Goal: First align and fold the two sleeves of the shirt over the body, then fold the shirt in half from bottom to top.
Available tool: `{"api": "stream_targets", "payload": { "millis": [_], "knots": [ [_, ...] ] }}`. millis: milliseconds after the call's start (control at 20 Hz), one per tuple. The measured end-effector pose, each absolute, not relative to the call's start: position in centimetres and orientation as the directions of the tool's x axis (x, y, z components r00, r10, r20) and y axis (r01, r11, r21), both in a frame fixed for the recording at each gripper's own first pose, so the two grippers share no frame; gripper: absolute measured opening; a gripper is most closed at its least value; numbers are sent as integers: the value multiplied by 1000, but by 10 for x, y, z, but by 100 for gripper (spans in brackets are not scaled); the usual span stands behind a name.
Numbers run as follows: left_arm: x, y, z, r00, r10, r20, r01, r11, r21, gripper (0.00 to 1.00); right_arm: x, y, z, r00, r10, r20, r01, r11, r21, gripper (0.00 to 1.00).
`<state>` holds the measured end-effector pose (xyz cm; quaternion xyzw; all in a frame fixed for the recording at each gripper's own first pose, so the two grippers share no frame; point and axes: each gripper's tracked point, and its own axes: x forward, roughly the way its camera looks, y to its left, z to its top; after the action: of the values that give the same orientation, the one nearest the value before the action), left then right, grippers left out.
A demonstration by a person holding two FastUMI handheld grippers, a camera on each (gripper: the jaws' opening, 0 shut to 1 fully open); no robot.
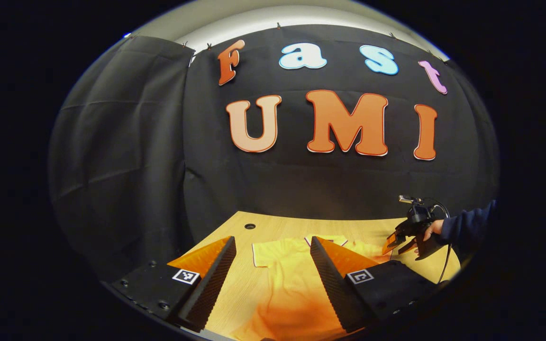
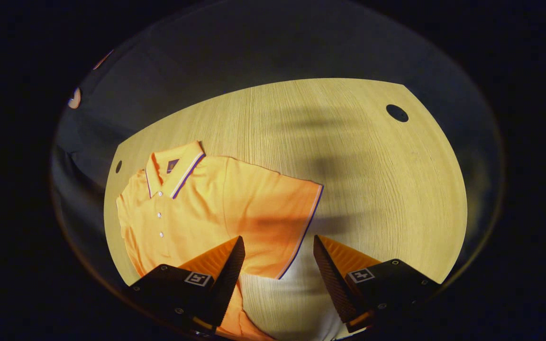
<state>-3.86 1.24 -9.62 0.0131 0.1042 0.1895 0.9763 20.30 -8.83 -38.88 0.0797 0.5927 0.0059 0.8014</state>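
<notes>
In the left gripper view, the left gripper [image 1: 273, 265] is being held w/ fingers wide apart, nothing between them, just above the near part of the orange shirt [image 1: 292, 284], which is being seen lying flat on the wooden table [image 1: 235, 284]. Beyond the shirt's collar end, to the right, the right gripper [image 1: 403, 244] is being held by a hand [image 1: 432, 230] in a dark sleeve [image 1: 467, 225], raised off the shirt; its fingers are being kept apart. In the right gripper view, the right gripper [image 2: 277, 265] is being shown w/ fingers spread, empty, hovering over the sleeve [image 2: 277, 213] edge of the shirt [image 2: 197, 208]; the sleeve is lying spread out, unfolded. Farther along the shirt, the collar [image 2: 173, 168] and button placket are being seen, w/ bare table [image 2: 349, 156] beyond, incl. a dark round hole [image 2: 396, 112] near the far corner.
</notes>
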Motion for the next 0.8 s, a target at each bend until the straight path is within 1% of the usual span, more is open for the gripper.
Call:
{"api": "stream_targets", "payload": {
  "millis": [200,250,350,450,500,550,600,650,750,800],
  "knots": [
    [-53,33,-95,877,440,-191,-436,898,67,97,209,-97,-408,255,67,-965,77,993,89,90],
    [-54,37,-94,871,454,-187,-450,891,67,97,209,-101,-411,242,52,-969,76,994,72,80],
    [-53,41,-101,860,469,-201,-469,882,51,97,215,-103,-420,229,30,-973,65,997,46,77],
    [-51,41,-110,851,474,-224,-479,877,34,97,218,-100,-430,208,20,-978,58,998,33,70],
    [-51,40,-112,848,476,-233,-483,875,32,97,215,-101,-427,180,-2,-984,60,998,9,63],
    [-49,41,-114,846,478,-238,-484,874,34,97,221,-100,-431,181,-13,-983,63,998,-1,59],
    [-47,41,-115,844,480,-239,-486,873,38,97,221,-99,-431,181,-14,-983,51,999,-4,52],
    [-46,41,-114,843,480,-241,-486,873,39,97,223,-98,-431,184,-10,-983,33,999,-4,51],
    [-40,38,-116,845,473,-250,-481,876,33,97,224,-97,-431,167,2,-986,60,998,13,32],
    [-37,37,-120,844,470,-258,-479,877,31,97,225,-96,-431,161,20,-987,72,997,32,17]
  ]
}}
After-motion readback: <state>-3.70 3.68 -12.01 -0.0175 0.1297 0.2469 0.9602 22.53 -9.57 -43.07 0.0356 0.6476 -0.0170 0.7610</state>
